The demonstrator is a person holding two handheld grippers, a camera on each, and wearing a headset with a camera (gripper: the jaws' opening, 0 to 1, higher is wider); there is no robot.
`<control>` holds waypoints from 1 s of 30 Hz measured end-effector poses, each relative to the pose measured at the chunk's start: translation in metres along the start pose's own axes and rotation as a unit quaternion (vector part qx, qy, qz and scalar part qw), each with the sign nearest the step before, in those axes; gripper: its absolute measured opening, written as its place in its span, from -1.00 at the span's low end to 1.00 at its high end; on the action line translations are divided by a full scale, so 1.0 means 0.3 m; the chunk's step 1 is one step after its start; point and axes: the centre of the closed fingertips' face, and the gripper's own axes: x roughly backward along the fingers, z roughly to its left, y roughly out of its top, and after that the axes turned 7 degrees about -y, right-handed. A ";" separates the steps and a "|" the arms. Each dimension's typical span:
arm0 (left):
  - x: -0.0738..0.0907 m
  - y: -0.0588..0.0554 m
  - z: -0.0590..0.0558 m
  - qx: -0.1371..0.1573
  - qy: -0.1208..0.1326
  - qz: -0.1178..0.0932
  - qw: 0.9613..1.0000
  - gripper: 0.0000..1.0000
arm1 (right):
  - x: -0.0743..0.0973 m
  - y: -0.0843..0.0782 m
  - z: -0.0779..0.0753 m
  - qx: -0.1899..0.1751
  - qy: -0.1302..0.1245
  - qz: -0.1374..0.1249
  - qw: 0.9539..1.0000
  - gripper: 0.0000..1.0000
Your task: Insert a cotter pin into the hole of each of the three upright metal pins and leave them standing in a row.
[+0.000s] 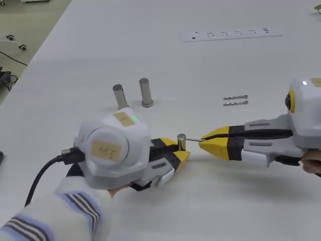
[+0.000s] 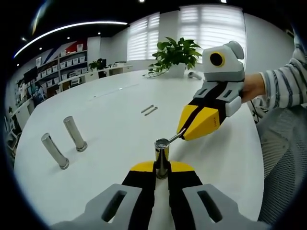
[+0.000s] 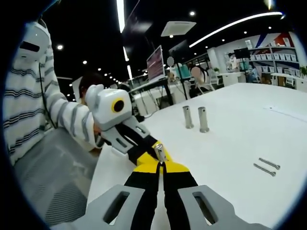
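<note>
With left tool clenched low on the near pin, upright on the desk, and right tool pinching a cotter at its hole, treats pin as stiff, heavy, slick, cotter as light, thin, bendable, best held near its head.

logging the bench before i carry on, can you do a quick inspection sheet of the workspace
surface: white table, bare parts look clean
job's things: two standing pins upright, apart; third pin upright in left gripper; cotter pin at its top, in the hole or not cannot tell; two spare cotter pins lying flat
clutter: power strip at far edge
grippers: left gripper shut on third pin; right gripper shut on cotter pin
cables: dark cable from left gripper
surroundings: potted plant, shelves
</note>
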 end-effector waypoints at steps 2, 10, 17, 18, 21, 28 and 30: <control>0.000 0.000 0.001 0.006 0.003 -0.001 1.000 -0.86 | -0.004 0.004 -0.001 0.000 -0.003 -0.001 1.000 -0.93; -0.005 0.000 -0.003 0.007 0.009 -0.001 1.000 -0.86 | -0.039 0.008 0.006 0.007 -0.006 0.004 1.000 -0.92; -0.006 -0.001 -0.003 0.007 0.013 0.000 1.000 -0.86 | -0.055 0.015 0.013 0.022 -0.012 0.009 1.000 -0.90; -0.006 0.000 -0.003 0.010 0.013 -0.001 1.000 -0.86 | -0.052 0.014 0.011 0.023 -0.014 0.010 1.000 -0.90; -0.008 -0.001 -0.005 0.010 0.013 -0.002 1.000 -0.86 | -0.040 0.024 0.002 0.027 -0.024 0.004 0.999 -0.70; -0.007 -0.001 -0.007 0.013 0.015 -0.004 1.000 -0.86 | 0.005 0.021 -0.005 0.029 -0.023 0.016 0.999 -0.83; -0.007 -0.001 -0.007 0.012 0.016 -0.005 1.000 -0.86 | 0.006 0.021 0.002 0.029 -0.020 0.017 0.999 -0.92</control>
